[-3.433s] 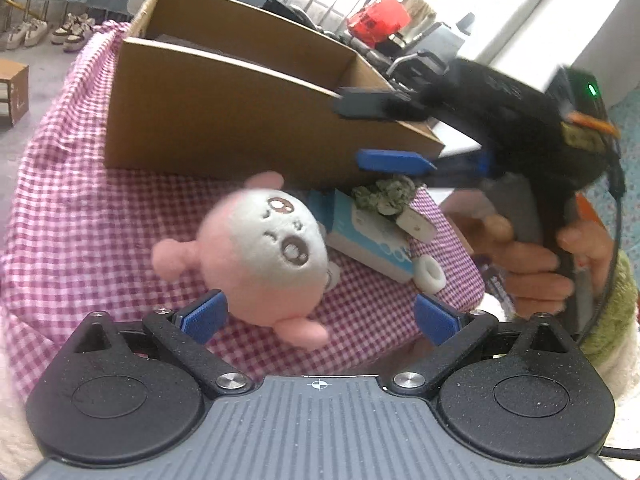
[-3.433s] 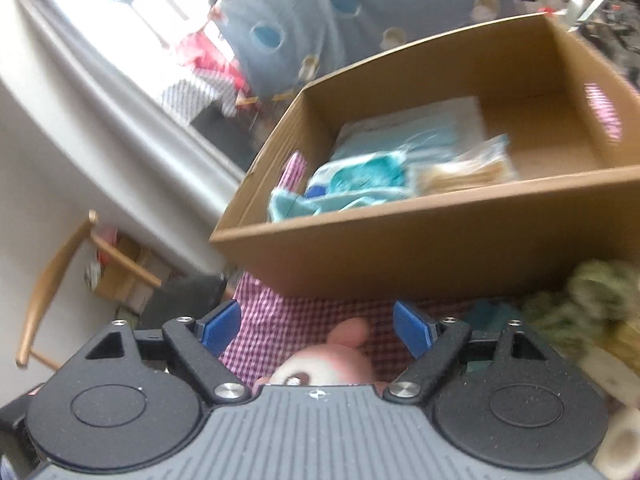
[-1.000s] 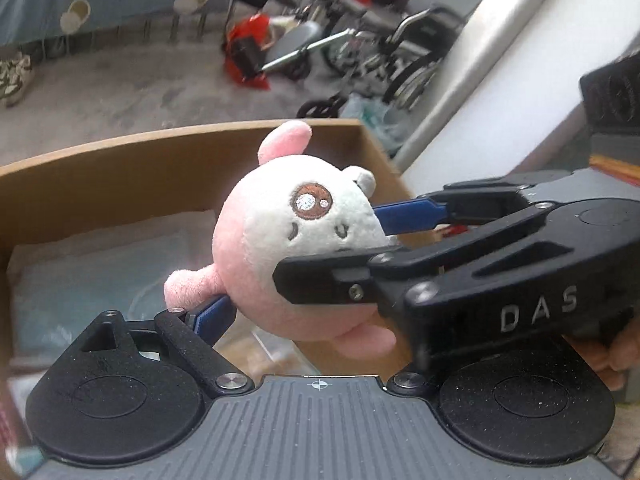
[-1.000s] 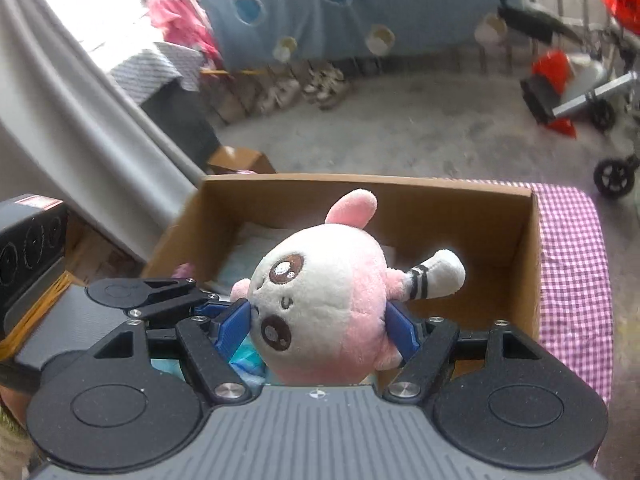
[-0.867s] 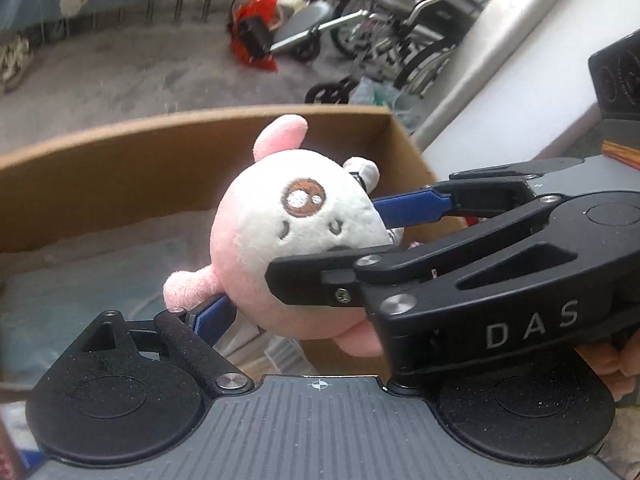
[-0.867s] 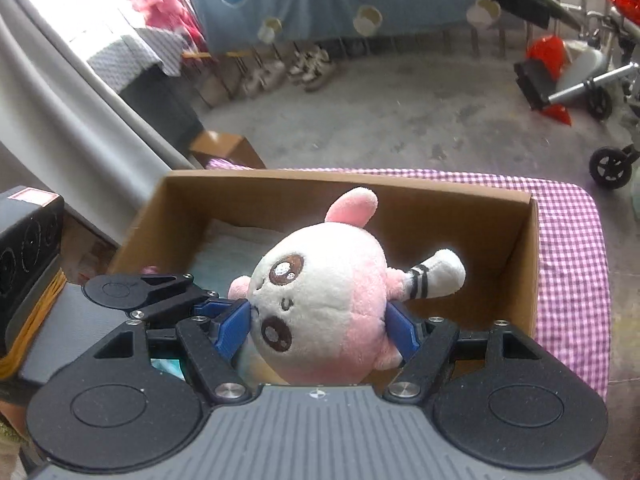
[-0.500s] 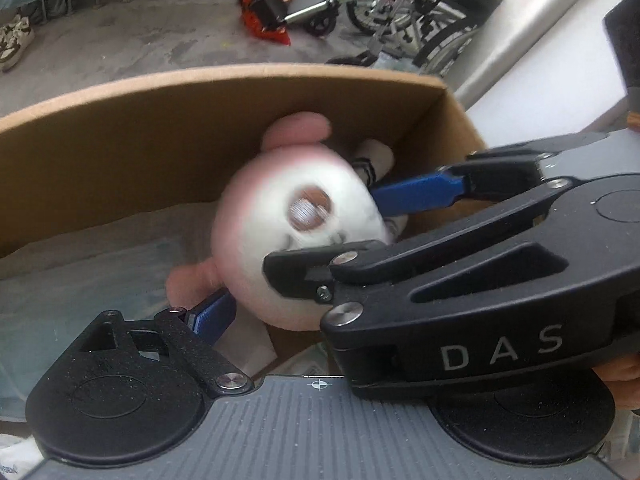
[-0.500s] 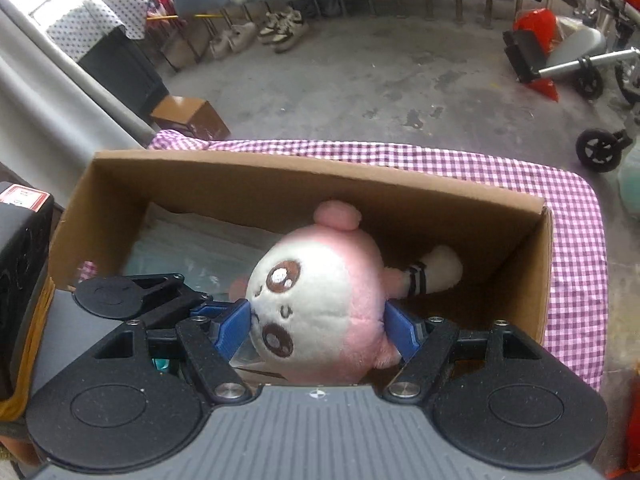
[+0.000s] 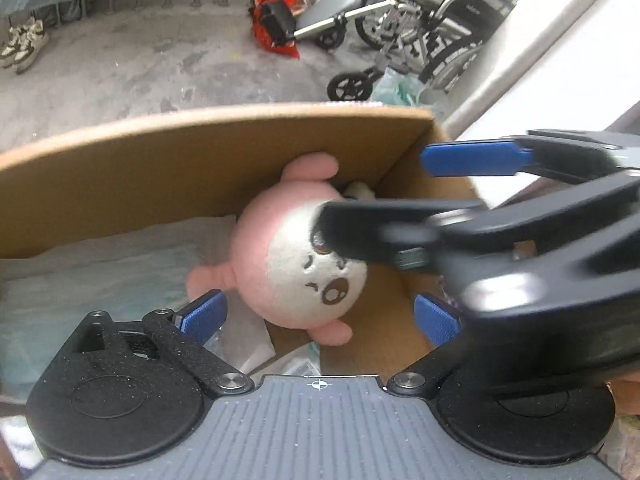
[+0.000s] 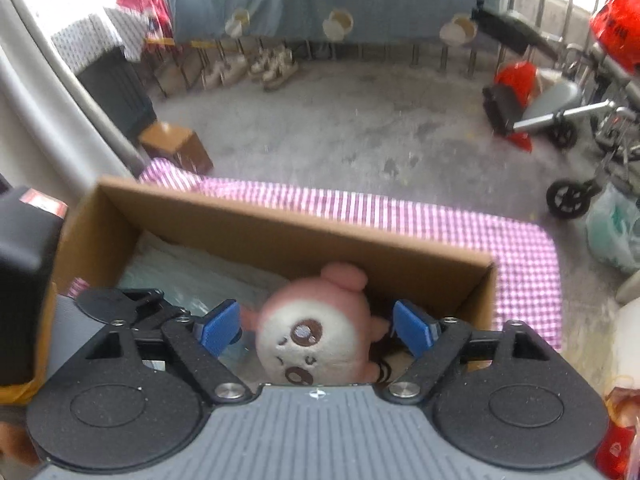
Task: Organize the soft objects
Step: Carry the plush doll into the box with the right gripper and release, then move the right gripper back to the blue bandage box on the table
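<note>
A round pink-and-white plush (image 9: 296,264) lies in the right-hand corner of the cardboard box (image 9: 200,132), face up and tipped toward me. My left gripper (image 9: 320,316) hangs just above it, its jaws opening, with both blue pads clear of the plush. My right gripper (image 10: 316,326) straddles the plush (image 10: 316,332) from the other side, its jaws also opening, and a small gap shows at each pad. In the left wrist view one black finger of the right gripper (image 9: 360,232) crosses the plush's face. The box (image 10: 280,220) stands on a pink checked cloth (image 10: 400,208).
Pale blue and clear packets (image 9: 100,272) fill the box's left part. Beyond the table are a concrete floor, wheelchairs (image 9: 420,12), a small wooden stool (image 10: 176,146) and shoes by a railing. The left gripper's body (image 10: 24,280) sits at the box's left end.
Both grippers held the plush above the box and lowered it. Both have now widened and let it go, and it has dropped into the box's corner and rolled.
</note>
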Action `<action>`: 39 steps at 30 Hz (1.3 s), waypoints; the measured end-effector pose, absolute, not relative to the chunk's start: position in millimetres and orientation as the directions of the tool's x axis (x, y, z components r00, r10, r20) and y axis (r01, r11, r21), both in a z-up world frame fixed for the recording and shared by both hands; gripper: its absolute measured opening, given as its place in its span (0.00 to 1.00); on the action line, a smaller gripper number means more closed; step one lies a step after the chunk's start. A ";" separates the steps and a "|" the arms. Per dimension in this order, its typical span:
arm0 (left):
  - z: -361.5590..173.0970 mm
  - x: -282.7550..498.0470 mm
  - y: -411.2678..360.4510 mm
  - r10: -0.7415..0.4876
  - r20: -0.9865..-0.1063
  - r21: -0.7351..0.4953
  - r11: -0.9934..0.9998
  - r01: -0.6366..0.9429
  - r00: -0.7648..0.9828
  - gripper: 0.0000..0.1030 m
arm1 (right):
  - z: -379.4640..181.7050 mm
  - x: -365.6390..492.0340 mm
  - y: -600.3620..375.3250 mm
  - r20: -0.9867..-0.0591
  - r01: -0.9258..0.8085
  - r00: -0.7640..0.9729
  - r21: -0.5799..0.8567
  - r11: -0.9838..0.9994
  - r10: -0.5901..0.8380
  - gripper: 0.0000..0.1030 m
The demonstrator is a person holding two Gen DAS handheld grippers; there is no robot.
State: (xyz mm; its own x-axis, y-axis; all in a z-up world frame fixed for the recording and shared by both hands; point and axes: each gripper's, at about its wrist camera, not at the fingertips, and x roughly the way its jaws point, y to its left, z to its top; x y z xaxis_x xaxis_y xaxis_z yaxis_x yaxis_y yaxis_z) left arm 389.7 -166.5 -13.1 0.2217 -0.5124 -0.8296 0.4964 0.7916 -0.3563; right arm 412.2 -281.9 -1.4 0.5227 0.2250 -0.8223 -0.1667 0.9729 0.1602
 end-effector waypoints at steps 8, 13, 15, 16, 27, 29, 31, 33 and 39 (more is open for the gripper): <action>46.8 346.4 -137.7 -0.589 -0.748 -0.361 0.748 0.557 0.307 0.98 | 71.9 332.3 -309.9 -0.675 -0.162 0.676 0.255 0.953 0.296 0.93; 88.1 300.6 -98.5 -0.669 -0.638 -0.387 0.707 0.592 0.382 0.99 | 112.0 256.2 -322.8 -0.554 -0.169 0.766 0.317 0.933 0.327 0.99; 99.8 279.2 -81.9 -0.682 -0.615 -0.387 0.698 0.602 0.396 0.99 | 122.0 221.6 -326.9 -0.499 -0.177 0.797 0.345 0.922 0.340 1.00; 104.0 266.9 -72.7 -0.687 -0.607 -0.383 0.694 0.610 0.401 0.99 | 125.6 202.1 -329.3 -0.469 -0.182 0.813 0.358 0.916 0.345 1.00; 66.8 151.8 -30.9 -0.698 -0.597 -0.321 0.660 0.679 0.396 1.00 | 75.0 64.9 -327.5 -0.453 0.031 0.882 0.329 0.944 0.129 1.00; 45.6 141.2 -30.1 -0.732 -0.587 -0.379 0.626 0.682 0.345 1.00 | 54.8 53.1 -321.3 -0.502 0.133 0.865 0.265 0.955 0.018 1.00; 21.8 134.4 -30.9 -0.775 -0.558 -0.460 0.586 0.667 0.297 1.00 | 34.4 47.8 -313.2 -0.543 0.212 0.836 0.181 0.960 -0.082 1.00; 5.7 128.6 -33.2 -0.800 -0.532 -0.504 0.562 0.656 0.276 1.00 | 19.3 39.9 -308.9 -0.534 0.227 0.837 0.135 0.965 -0.122 1.00; -39.3 117.2 -75.6 -0.743 -0.584 -0.417 0.619 0.666 0.326 1.00 | -11.3 22.9 -316.4 -0.491 0.149 0.870 0.331 0.932 0.035 1.00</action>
